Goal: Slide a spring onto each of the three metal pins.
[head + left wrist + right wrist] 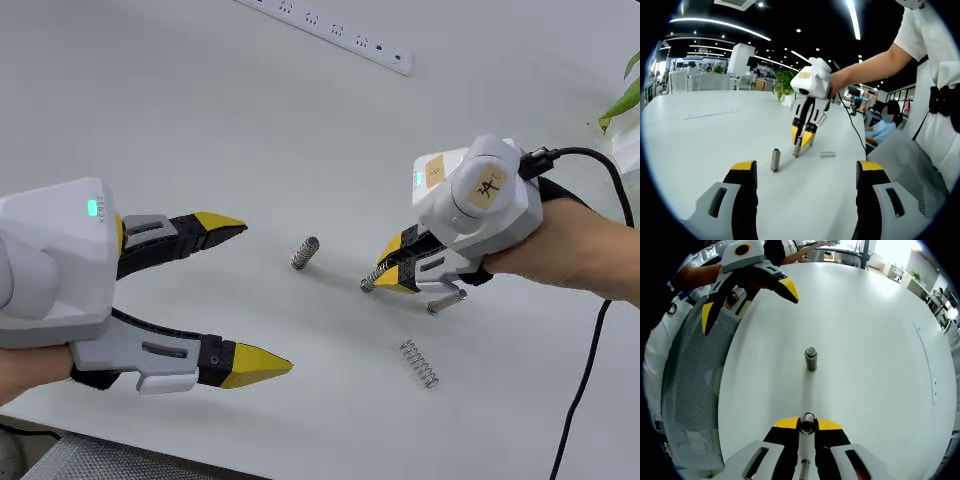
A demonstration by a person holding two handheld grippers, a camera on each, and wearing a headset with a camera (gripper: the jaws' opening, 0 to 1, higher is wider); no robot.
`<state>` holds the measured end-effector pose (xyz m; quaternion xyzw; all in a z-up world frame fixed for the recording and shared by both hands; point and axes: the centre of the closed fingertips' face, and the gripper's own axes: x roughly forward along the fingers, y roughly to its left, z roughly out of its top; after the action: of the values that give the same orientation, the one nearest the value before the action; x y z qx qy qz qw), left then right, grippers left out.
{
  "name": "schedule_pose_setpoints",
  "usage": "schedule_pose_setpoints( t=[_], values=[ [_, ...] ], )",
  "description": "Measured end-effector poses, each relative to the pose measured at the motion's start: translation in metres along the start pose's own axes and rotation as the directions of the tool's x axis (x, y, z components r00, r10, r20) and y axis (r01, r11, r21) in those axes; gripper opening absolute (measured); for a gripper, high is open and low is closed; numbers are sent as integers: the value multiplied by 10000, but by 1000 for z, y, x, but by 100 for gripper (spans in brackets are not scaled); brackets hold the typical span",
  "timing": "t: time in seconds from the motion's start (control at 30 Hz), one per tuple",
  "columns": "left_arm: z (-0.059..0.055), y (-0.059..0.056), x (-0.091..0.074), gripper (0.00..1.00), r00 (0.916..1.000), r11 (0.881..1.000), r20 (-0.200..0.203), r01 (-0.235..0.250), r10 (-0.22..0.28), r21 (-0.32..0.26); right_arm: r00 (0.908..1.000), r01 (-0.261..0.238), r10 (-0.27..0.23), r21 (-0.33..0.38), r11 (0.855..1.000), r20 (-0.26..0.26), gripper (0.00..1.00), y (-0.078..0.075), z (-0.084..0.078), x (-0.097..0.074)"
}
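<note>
Presently right gripper (pixel 392 266) clenches a spring-clad pin (pixel 808 424), left gripper (pixel 268 297) fingers (pixel 250 362) spread wide

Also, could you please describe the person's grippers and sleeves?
The left gripper and right gripper have white housings, green lights and black jaws with yellow tips. The right one bears tan stickers and trails a black cable. The person wears a white short-sleeved top.

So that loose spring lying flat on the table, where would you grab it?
Probably across the coils near one end of the loose spring, coming down from above, a jaw on each long side. It lies flat on the table, so only its sides offer grip, and one end stays open for the bare pin.
</note>
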<state>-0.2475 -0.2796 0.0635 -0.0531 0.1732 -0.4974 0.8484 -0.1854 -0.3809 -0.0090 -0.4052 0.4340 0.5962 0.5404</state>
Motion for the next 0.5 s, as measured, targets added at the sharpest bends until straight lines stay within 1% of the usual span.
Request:
schedule_pose_setpoints(
  t=[0.3,0.5],
  values=[
    [-2,1,-1,80,10000,10000,-50,-22,22,3,10000,31,-31,59,10000,8,9,0,-2,5],
    [-2,0,-2,80,10000,10000,-84,-22,22,23,10000,58,-58,93,9999,46,13,0,-2,5]
  ],
)
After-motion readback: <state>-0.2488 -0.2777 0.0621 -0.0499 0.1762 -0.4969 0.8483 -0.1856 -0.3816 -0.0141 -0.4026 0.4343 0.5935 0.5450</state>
